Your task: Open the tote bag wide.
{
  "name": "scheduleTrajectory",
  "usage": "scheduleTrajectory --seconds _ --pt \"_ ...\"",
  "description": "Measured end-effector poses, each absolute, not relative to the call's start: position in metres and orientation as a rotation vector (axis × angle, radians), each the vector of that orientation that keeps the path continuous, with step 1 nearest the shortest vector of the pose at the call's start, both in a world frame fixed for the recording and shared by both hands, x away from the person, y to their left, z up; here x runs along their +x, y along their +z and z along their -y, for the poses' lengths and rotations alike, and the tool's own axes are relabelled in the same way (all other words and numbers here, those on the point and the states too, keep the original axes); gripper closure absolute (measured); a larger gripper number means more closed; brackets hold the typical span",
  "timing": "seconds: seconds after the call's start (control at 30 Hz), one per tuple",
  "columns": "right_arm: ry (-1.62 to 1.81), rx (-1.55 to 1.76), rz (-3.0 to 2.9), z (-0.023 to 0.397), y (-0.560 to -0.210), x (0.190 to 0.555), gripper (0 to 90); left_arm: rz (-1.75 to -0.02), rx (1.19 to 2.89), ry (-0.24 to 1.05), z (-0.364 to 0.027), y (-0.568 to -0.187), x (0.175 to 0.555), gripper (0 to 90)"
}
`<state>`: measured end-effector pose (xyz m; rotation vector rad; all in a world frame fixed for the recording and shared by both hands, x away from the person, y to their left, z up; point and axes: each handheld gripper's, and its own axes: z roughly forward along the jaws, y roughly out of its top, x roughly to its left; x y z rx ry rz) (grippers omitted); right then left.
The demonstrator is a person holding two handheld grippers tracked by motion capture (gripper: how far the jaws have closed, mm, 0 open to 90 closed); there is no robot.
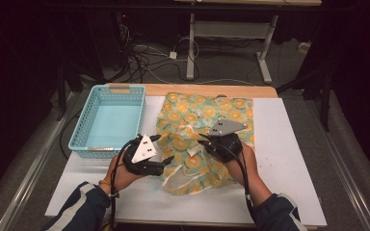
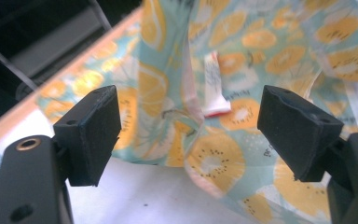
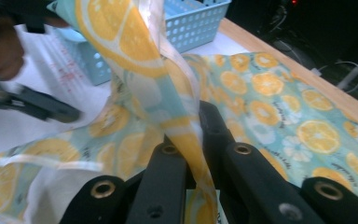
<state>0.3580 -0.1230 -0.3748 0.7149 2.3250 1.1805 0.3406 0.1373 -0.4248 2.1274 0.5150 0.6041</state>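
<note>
Cloth under hands: in the high view the right gripper [image 1: 207,140] and its hand cover the middle of the lemon-print cloth [image 1: 192,108].
Pinched fold: in the right gripper view the cloth runs off the bottom edge between the jaws.
Label: the cloth's white tag [image 2: 213,84] has print too blurred to read.
Basket: the blue basket [image 3: 196,21] is cut off by the top edge.
Left gripper: blurred in the right gripper view [image 3: 37,105].

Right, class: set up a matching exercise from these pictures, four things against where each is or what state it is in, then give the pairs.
Things:
1. left gripper
2. right gripper
3. basket
4. fruit-print cloth

States or places:
A. spread on the white board, one fold lifted
B. jaws apart, nothing between them
C. light blue, left of the cloth
D. clamped on a fold of cloth

Pairs: 1-B, 2-D, 3-C, 4-A
</note>
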Motion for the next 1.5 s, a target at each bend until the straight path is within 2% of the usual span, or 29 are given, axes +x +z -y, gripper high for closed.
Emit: scheduleTrajectory --seconds 0.17,0.27,0.3,0.4,0.5,0.53,0.6,0.63,0.67,0.7,0.8,0.83,0.93,0.97,1.0,1.03,1.1,1.13,1.37,1.5 --pt "1.203 0.672 -2.368 0.125 -0.381 0.345 89.3 -0.541 2.158 0.580 -0.126 -0.432 0.349 21.8" --pt "1.210 0.627 -2.426 0.127 -0.391 0.334 88.2 -0.545 2.160 0.560 -0.125 -0.434 0.351 34.9" --pt "1.210 0.627 -2.426 0.127 -0.391 0.334 88.2 -0.541 2.164 0.551 -0.125 -0.435 0.352 34.9" --pt "1.188 0.592 -2.473 0.126 -0.401 0.326 85.6 -0.541 2.194 0.555 -0.125 -0.438 0.353 48.9" --pt "1.206 0.574 -2.479 0.129 -0.401 0.321 74.7 -0.529 2.218 0.556 -0.127 -0.439 0.353 58.2" --pt "1.210 0.564 -2.478 0.130 -0.401 0.319 73.6 -0.523 2.214 0.550 -0.130 -0.438 0.353 62.2" --pt "1.213 0.555 -2.475 0.132 -0.400 0.316 70.5 -0.512 2.214 0.552 -0.134 -0.436 0.352 62.5" --pt "1.229 0.543 -2.474 0.134 -0.399 0.314 66.2 -0.502 2.223 0.552 -0.137 -0.435 0.352 67.1" --pt "1.252 0.546 -2.452 0.142 -0.394 0.308 55.6 -0.495 2.229 0.549 -0.140 -0.435 0.351 68.5" --pt "1.262 0.552 -2.432 0.147 -0.392 0.305 51.5 -0.486 2.241 0.559 -0.142 -0.435 0.351 70.3" --pt "1.293 0.573 -2.370 0.161 -0.387 0.298 47.1 -0.471 2.269 0.555 -0.148 -0.436 0.349 71.7" --pt "1.308 0.590 -2.332 0.177 -0.384 0.293 47.6 -0.461 2.292 0.559 -0.151 -0.437 0.348 73.2" --pt "1.278 0.626 -2.285 0.197 -0.384 0.289 44.1 -0.450 2.309 0.554 -0.153 -0.439 0.346 73.0" --pt "1.245 0.650 -2.278 0.213 -0.388 0.288 40.8 -0.448 2.318 0.549 -0.153 -0.441 0.345 64.1" --pt "1.245 0.650 -2.278 0.213 -0.388 0.288 40.8 -0.453 2.322 0.542 -0.153 -0.442 0.345 64.1" --pt "1.209 0.695 -2.281 0.224 -0.395 0.288 35.8 -0.463 2.324 0.530 -0.153 -0.443 0.345 57.0" --pt "1.178 0.711 -2.298 0.228 -0.400 0.288 34.3 -0.453 2.336 0.517 -0.153 -0.445 0.342 55.5" --pt "1.110 0.723 -2.345 0.231 -0.413 0.288 32.1 -0.446 2.346 0.514 -0.153 -0.447 0.341 50.8" --pt "0.914 0.684 -2.488 0.221 -0.458 0.291 28.0 -0.378 2.423 0.466 -0.153 -0.461 0.330 47.5" --pt "0.833 0.704 -2.507 0.215 -0.474 0.298 20.4 -0.377 2.436 0.367 -0.157 -0.469 0.328 45.1"
